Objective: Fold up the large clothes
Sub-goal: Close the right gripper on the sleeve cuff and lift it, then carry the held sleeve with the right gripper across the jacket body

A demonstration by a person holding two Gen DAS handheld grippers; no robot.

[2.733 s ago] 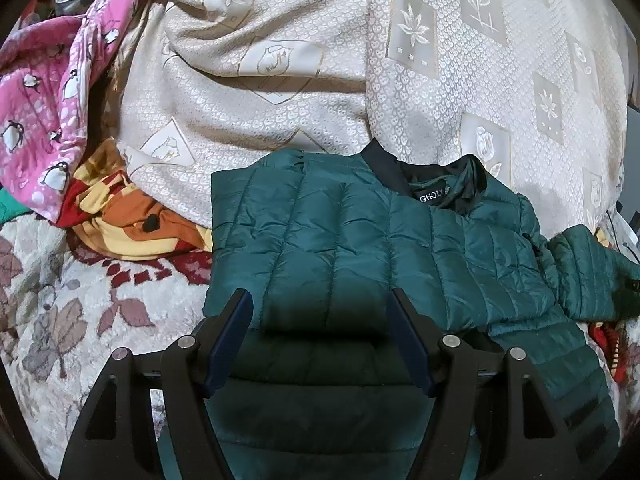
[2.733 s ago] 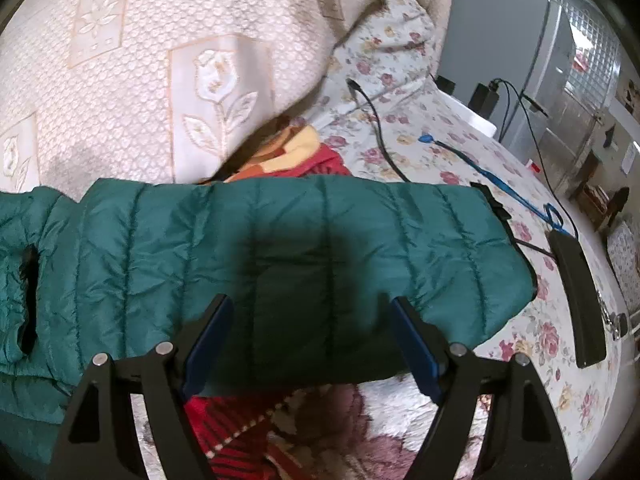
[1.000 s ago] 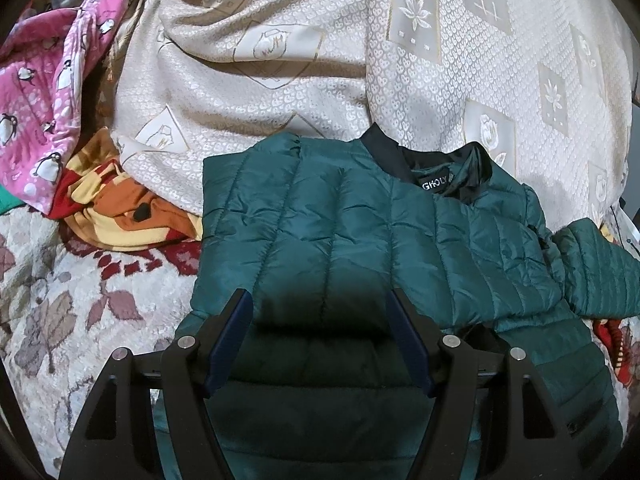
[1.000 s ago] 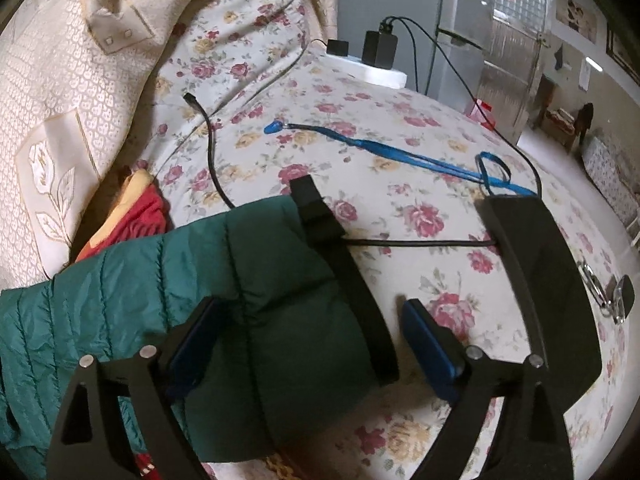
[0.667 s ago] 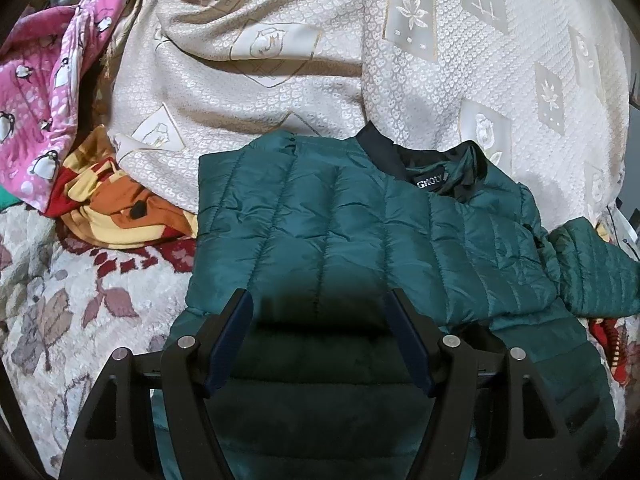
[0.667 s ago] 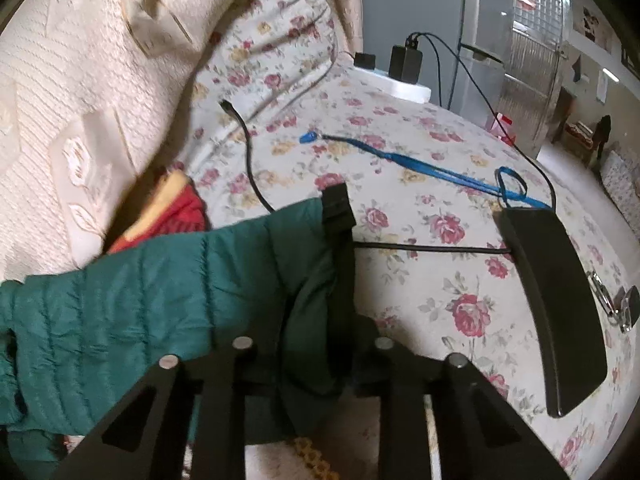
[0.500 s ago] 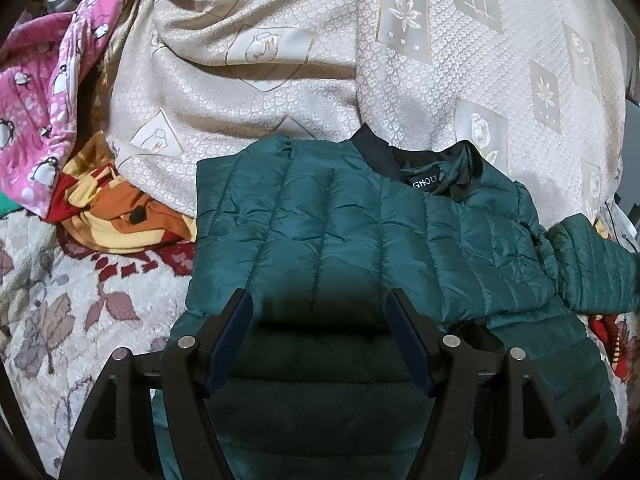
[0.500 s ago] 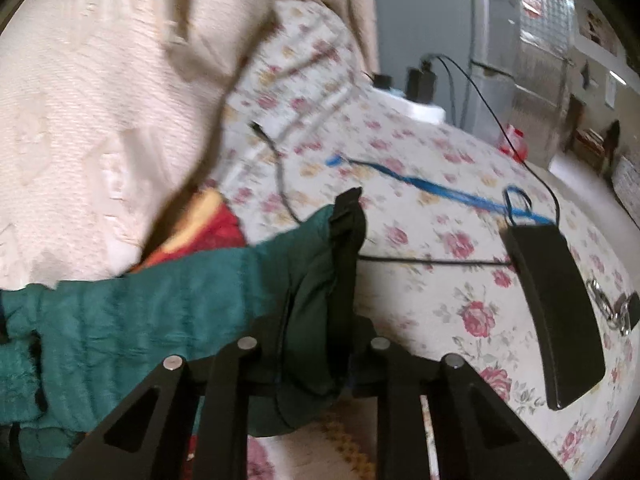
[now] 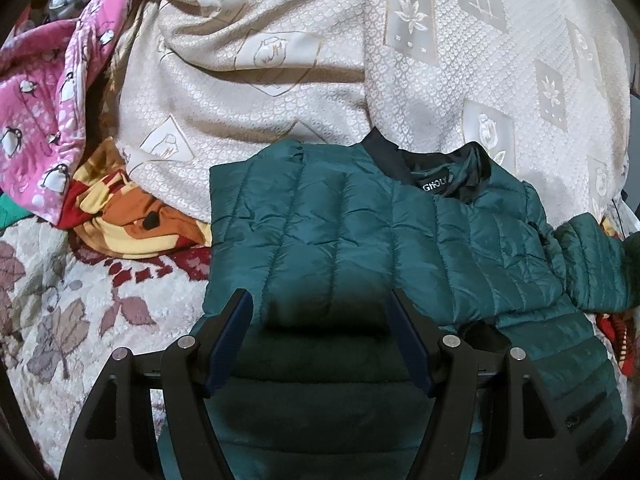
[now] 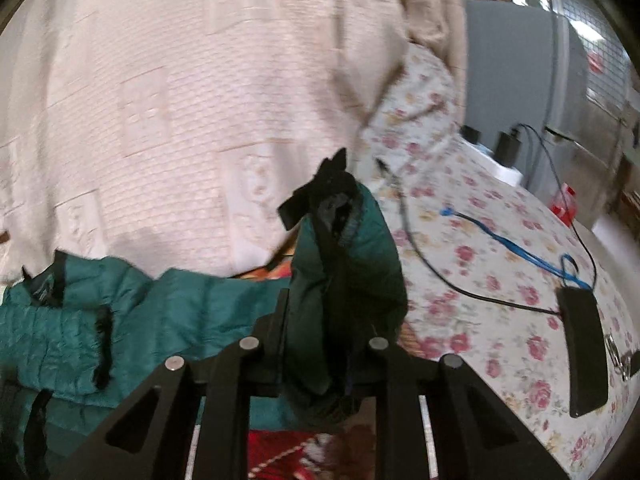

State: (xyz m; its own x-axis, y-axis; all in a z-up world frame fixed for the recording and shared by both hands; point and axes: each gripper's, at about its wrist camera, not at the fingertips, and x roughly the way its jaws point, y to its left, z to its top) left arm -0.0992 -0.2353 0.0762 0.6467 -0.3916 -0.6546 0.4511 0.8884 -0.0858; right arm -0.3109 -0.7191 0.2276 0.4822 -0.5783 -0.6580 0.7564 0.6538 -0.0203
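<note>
Right hand-held gripper (image 10: 320,364) pinches the green jacket's (image 9: 360,232) sleeve cuff (image 10: 332,196); left hand-held gripper (image 9: 320,336) gapes wide, empty.

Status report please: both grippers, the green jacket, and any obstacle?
Left gripper open over green jacket. Right gripper shut on sleeve cuff, jaws just closed, cuff raised. Black cable lies beside.

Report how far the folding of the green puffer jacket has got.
Done: the green puffer jacket lies spread on the bed, collar toward the cream blanket, and its left side looks already turned in to a straight edge. In hand: the right gripper has just closed on the sleeve cuff and holds it raised. The left gripper hangs open over the body. Left: laying that sleeve across, then folding the body.
</note>
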